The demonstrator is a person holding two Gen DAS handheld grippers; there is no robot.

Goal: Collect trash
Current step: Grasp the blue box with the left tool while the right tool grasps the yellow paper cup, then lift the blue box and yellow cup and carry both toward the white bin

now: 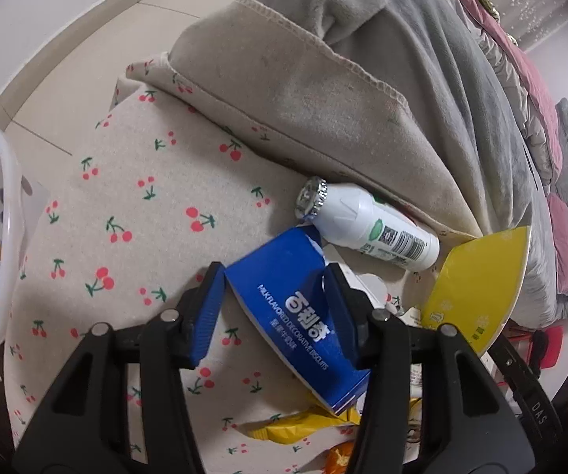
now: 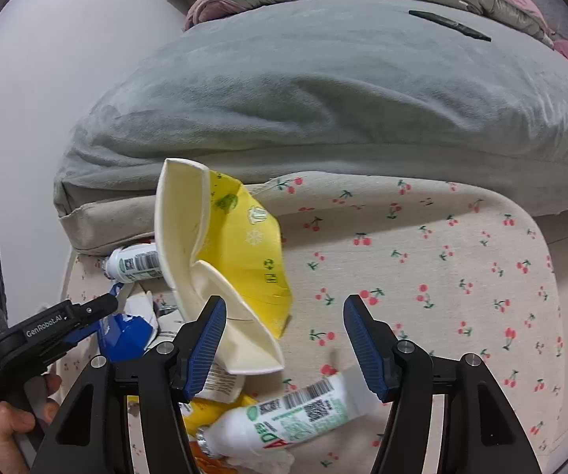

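Left tongs: my blue ribbed pads sit on either side of the blue cardboard biscuit box with white lettering; both appear to press its faces, so I judge them clamped on it, taking the box across its narrow width because that is what fits between the pads.

Right tongs: apart, nothing between the pads; the crumpled yellow-and-cream paper carton leans against my left pad, but I do not hold it.

Trash pile: it lies on the cherry-print cloth covering a cushioned seat, whether a sofa or a bed edge I cannot tell. It gathers near the hem of the grey fleece blanket, probably because the cloth dips there.

White plastic drink bottle with a foil cap: on its side just beyond the box, tucked against the blanket's edge.

Second white bottle with green label and barcode: lying below my open right tongs, over yellow wrappers, the nearest free piece for that hand.

White plastic bin rim: at the left edge of the left view, wrappers inside, likely where the box goes.

Person's hand: grips the left handle.
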